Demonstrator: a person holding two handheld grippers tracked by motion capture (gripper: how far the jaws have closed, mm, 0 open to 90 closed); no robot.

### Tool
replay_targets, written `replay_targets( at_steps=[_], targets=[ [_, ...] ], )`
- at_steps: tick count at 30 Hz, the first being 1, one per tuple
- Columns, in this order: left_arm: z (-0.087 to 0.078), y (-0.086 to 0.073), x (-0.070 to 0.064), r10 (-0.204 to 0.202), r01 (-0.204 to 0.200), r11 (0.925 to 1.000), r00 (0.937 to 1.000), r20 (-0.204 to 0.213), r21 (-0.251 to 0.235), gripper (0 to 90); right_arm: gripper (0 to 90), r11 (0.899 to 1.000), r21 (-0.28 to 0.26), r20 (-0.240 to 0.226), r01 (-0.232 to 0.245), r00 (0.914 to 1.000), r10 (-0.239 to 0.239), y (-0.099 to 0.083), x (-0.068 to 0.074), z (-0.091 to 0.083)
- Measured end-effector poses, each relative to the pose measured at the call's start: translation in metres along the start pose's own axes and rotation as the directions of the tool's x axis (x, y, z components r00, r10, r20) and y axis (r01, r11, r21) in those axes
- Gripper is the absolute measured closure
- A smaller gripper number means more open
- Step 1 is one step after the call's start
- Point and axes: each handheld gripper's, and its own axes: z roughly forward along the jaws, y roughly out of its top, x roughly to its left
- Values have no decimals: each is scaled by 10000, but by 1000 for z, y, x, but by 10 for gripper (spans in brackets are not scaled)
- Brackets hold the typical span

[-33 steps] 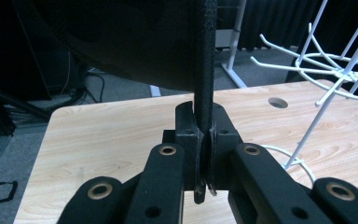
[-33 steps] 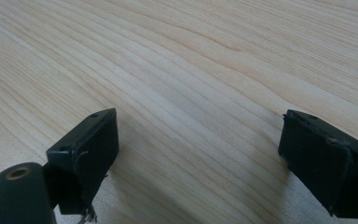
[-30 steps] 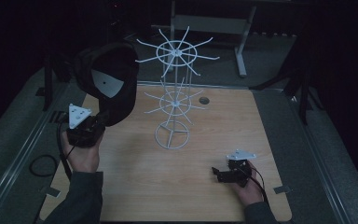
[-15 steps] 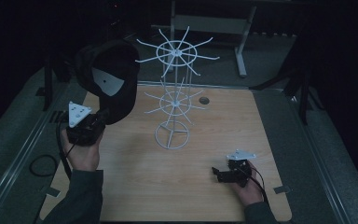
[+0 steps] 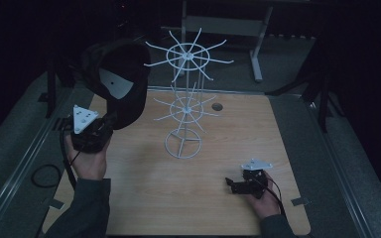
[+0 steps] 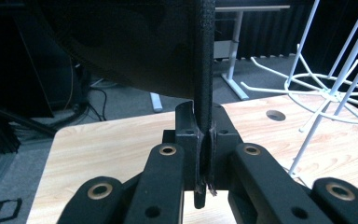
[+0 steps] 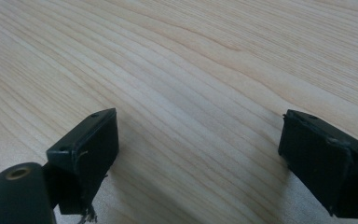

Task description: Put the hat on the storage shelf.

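Holding the black cap (image 5: pixel 116 89) by a thin pinch on its brim edge, lifted left of the white wire rack (image 5: pixel 186 99), the left gripper (image 5: pixel 95 133) risks slip or snagging a prong (right gripper (image 5: pixel 238 184) rests wide open, empty, on the table (image 5: pixel 144 198)).

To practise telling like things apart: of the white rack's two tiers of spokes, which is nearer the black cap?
The upper tier: the black cap, clamped in the left claw, hangs beside it; the lower tier sits below.
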Motion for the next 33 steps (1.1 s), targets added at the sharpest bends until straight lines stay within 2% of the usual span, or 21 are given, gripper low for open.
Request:
replay_targets(
  at_steps=[15, 33],
  targets=[
    [-2, 10, -4, 143, -142, 9996, 9999, 51, -241, 862, 118, 10000, -7, -3, 6, 10000, -6, 0, 0, 0],
    [-4, 13, -7, 296, -296, 9989, 9996, -6, -352, 862, 119, 10000, -4, 3, 12, 10000, -12, 0, 0, 0]
  ],
)
